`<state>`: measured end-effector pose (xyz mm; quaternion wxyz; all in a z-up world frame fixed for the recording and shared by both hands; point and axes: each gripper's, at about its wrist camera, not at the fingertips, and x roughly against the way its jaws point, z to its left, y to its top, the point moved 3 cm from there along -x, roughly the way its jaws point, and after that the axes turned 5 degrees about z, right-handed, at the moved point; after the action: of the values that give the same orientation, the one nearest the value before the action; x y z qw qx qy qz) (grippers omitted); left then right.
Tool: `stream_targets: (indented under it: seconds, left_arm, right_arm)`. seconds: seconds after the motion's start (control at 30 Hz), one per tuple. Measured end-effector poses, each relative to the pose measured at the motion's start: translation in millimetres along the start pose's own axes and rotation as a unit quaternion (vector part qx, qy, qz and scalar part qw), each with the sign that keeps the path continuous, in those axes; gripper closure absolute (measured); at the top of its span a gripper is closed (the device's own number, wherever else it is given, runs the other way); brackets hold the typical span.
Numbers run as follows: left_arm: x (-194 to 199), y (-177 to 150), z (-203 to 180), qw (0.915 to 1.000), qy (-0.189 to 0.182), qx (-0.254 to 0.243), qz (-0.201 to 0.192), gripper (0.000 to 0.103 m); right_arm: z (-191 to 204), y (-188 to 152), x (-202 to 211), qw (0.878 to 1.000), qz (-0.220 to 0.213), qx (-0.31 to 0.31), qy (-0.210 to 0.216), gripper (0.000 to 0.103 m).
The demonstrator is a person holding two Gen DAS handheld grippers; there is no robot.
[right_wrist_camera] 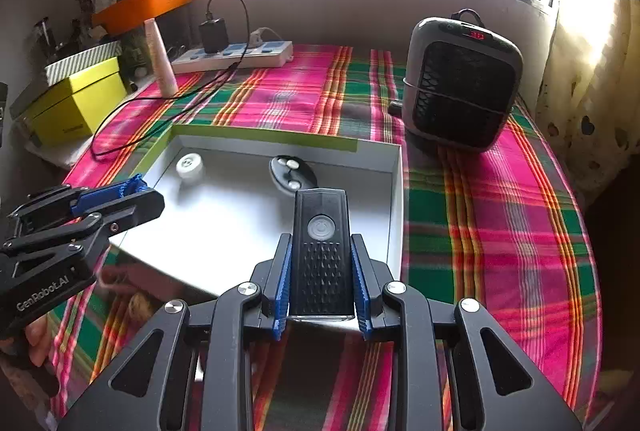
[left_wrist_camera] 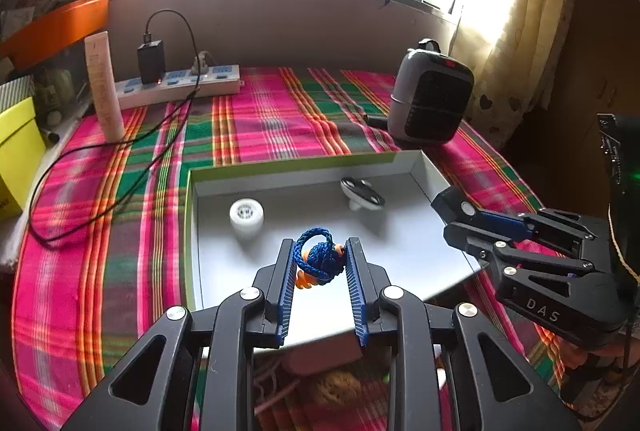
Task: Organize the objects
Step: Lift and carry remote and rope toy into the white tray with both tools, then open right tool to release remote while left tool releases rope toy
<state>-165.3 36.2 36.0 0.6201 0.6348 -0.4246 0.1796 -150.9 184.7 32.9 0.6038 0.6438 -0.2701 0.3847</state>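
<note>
The left gripper (left_wrist_camera: 320,263) is clamped on a small blue braided-cord charm (left_wrist_camera: 320,257) with orange beads, its ribbed blue pads pressing the knot from both sides so the soft cord cannot slip or swing; it hangs above the near part of the shallow white box (left_wrist_camera: 424,167), which suggests the charm is meant to go down there. The right gripper (right_wrist_camera: 322,271) is closed on a black flashlight-style light (right_wrist_camera: 322,247) with a round power button, gripped across its narrow sides near the tail so the long body points forward, over the near right part of the same box. Holding it by the flat sides looks like the steadiest grip, since the textured top face would give the pads little purchase. Each gripper shows in the other's view, well apart, so both can likely lower without colliding. Inside the box, toward its far wall, a white round puck-like item (left_wrist_camera: 246,217) lies at the left and a dark oval key fob (right_wrist_camera: 291,173) with pale buttons sits near the middle, leaving the near floor bare for the two held pieces. The box rests on a bright plaid cloth (right_wrist_camera: 500,215), beside a grey space heater (right_wrist_camera: 464,83); a white power strip (left_wrist_camera: 180,83) with a black charger and a pale tube (left_wrist_camera: 105,87) stand farther back, clear of the work.
</note>
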Motion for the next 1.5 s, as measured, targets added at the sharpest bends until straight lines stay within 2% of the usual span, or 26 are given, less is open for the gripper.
stream_targets:
  seconds: [0.7,1.5]
  left_arm:
    - [-61.1,34.2,9.8,0.9992,0.002,0.013,0.037,0.08]
    - [-90.7,37.9,14.3,0.9975,0.018,0.016,0.067,0.08]
  right_arm:
    - [-16.3,33.9,-53.4,0.999,0.036,-0.019,-0.007,0.075]
    - [-16.9,37.1,-64.9,0.999,0.039,-0.016,-0.01,0.075]
